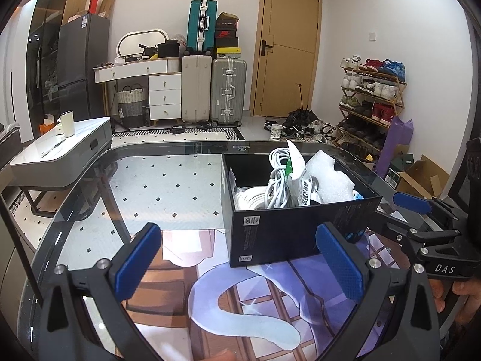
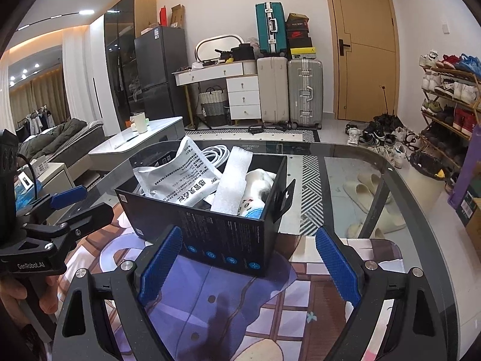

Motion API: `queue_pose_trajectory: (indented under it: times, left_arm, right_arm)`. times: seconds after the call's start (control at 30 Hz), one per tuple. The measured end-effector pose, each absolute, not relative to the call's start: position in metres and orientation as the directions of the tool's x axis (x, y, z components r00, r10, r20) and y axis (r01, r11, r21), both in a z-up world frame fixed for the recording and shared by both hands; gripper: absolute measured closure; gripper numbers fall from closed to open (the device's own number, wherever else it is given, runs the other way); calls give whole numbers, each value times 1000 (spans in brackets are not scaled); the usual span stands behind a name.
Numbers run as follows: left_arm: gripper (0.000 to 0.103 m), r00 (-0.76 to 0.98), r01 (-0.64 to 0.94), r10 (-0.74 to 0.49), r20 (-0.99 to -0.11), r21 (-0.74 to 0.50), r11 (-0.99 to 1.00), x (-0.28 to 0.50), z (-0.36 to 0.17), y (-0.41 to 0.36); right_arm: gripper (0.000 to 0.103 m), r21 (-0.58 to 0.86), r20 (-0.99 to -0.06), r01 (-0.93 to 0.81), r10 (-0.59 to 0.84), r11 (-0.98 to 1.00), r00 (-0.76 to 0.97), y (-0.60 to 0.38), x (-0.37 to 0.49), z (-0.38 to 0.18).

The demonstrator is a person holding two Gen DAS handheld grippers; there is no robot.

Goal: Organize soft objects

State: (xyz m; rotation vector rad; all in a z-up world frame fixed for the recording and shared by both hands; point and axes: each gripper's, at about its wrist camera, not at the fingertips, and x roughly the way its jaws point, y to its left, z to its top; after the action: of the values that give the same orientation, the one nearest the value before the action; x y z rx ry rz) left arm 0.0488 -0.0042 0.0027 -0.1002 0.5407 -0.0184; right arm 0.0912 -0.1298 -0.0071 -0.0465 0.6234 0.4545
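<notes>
Open black box [image 2: 228, 234] upright on the mat, holding coiled white cable [image 1: 278, 180], printed pouch [image 2: 177, 177], foam strip [image 2: 234, 180].

place: home | signs: suitcases [image 1: 197, 88], shoe rack [image 1: 371, 102], fridge [image 1: 81, 66]

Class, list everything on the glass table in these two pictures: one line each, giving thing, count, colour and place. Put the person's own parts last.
Oval glass table: one, clear with a dark rim, under everything.
Printed picture mat: one, purple and brown, on the table under the box.
Open black cardboard box: one, black, on the mat.
Coiled white cable: one bundle, white, in the box.
White printed packet: one, white with black text, in the box.
White foam sheet: one, white, leaning in the box.
Left claw: one, black with blue pads, open, before the box.
Right claw: one, same colours, open, before the box.
</notes>
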Motion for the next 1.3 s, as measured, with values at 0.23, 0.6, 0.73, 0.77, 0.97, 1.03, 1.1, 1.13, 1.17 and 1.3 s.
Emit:
queue_pose_trajectory:
  times: [0.23,0.6,0.73,0.77,0.97,1.03,1.1,1.13,1.17,1.3]
  left_arm:
    - [0,866,1,-45,-498,-87,996,47,0,-8]
    - [0,866,-13,-34,-498,-90,996,47,0,-8]
    - [0,869,-8,-25,-494,-65,998,47,0,-13]
    - [0,871,-7,-23,-491,-58,998,46,1,-15]
    - [0,875,-2,-19,-484,-42,999,44,1,-20]
    - [0,875,-4,-19,-484,-47,999,44,1,-19]
    - [0,875,-6,-19,-483,-50,999,44,1,-19]
    - [0,875,-4,-21,-483,-50,999,45,2,-19]
    - [0,876,-2,-22,-481,-49,999,44,2,-20]
    - [0,879,0,-19,-477,-39,999,44,2,-20]
  right_arm:
    - [11,78,-542,-421,393,904,743,-130,82,-3]
    - [6,98,-516,-401,391,911,762,-140,77,-1]
    - [4,96,-511,-397,388,913,767,-142,76,0]
    - [3,97,-512,-398,389,912,766,-142,76,0]
    - [1,103,-516,-396,389,913,763,-144,77,-2]
    - [1,109,-515,-395,392,912,763,-145,77,-2]
    - [1,114,-511,-392,392,913,765,-146,77,-2]
    - [1,118,-510,-390,392,913,766,-147,77,-2]
    - [1,120,-508,-388,392,914,767,-148,77,-1]
    - [1,124,-505,-382,390,916,770,-148,77,-1]
